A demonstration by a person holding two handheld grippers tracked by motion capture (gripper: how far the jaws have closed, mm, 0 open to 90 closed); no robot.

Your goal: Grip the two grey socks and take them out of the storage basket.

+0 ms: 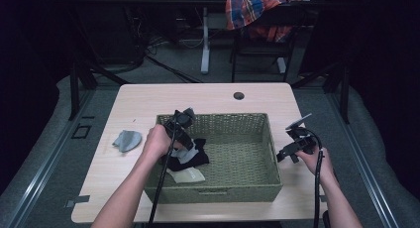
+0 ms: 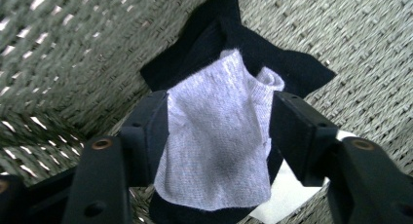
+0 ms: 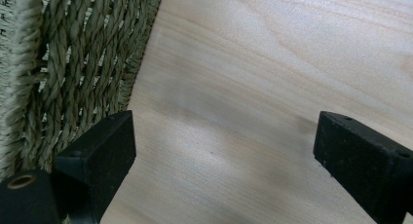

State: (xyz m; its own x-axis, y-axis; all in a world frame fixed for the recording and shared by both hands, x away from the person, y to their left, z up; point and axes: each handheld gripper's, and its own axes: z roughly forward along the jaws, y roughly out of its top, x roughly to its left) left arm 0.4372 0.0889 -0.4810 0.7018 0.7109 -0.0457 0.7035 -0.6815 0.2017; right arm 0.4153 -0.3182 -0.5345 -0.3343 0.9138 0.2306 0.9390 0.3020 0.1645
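While the pale grey sock point(image 2: 219, 131) lies between the jaws, a clean pick matters.
Left gripper point(image 2: 219, 131): jaws apart, flanking that sock inside the basket point(image 1: 257, 123).
Grip advice: close on the grey cloth alone, clear of the black sock point(image 2: 292, 68) beneath.
Right gripper point(image 3: 221, 146): jaws apart, empty, over the table point(image 3: 272, 63).
Outside sock point(image 1: 127, 139): left of the basket.
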